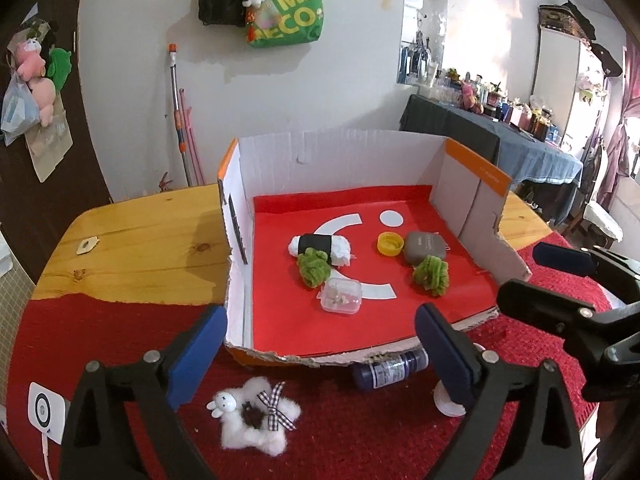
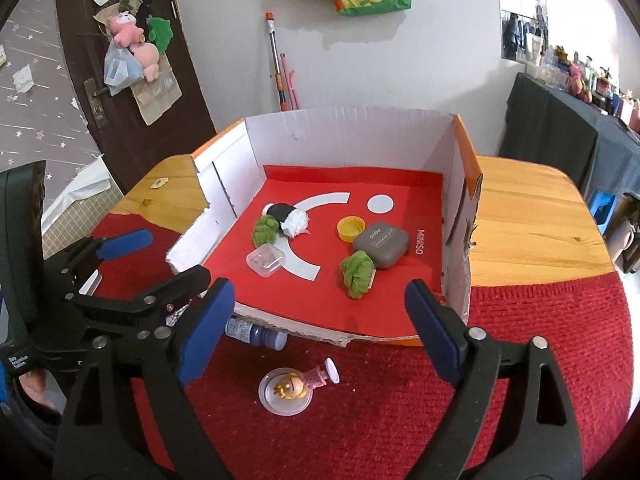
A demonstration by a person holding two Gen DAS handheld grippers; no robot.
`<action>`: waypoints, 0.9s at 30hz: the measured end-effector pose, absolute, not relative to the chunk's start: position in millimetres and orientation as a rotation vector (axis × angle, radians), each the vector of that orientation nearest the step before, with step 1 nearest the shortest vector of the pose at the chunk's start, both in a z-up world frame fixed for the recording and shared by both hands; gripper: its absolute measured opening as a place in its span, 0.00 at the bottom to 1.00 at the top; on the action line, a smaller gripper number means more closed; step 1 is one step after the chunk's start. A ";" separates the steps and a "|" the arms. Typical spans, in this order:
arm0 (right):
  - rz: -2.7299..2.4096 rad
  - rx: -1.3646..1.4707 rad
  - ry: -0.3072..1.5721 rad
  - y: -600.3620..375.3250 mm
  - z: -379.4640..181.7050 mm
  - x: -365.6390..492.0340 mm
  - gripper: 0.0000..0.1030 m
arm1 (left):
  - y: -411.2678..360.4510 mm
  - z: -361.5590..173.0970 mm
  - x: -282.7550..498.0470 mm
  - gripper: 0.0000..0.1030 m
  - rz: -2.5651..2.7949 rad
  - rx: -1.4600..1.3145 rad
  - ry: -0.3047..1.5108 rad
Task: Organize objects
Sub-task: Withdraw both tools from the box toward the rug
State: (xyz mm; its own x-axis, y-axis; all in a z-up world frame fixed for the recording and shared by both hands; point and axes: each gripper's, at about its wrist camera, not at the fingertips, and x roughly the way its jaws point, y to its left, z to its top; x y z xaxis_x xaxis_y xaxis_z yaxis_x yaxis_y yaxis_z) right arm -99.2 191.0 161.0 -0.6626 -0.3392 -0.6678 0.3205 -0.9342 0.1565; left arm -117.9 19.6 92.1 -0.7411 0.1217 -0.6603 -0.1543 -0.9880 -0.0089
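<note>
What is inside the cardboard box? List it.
In the box: a sushi plush, two green plushes, a clear case, a yellow cap and a grey case. What the plushes and cases cover cannot be seen.

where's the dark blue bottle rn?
The dark blue bottle lies on its side on the red cloth, against the torn front edge of the cardboard box, outside it. In the right wrist view it's lower left of the box.

Home: wall-hung bags [image 1: 280, 4], cluttered dresser [image 1: 492, 120]
</note>
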 end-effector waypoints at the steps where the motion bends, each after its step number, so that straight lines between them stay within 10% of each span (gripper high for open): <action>1: -2.578 1.034 -0.035 190.7 162.6 -96.9 0.87 | 20.0 93.3 -115.4 0.95 2.806 -1.049 0.077; 27: -2.607 0.940 -0.017 186.5 174.7 -53.4 0.89 | 21.8 101.6 -81.4 1.00 2.846 -0.983 0.084</action>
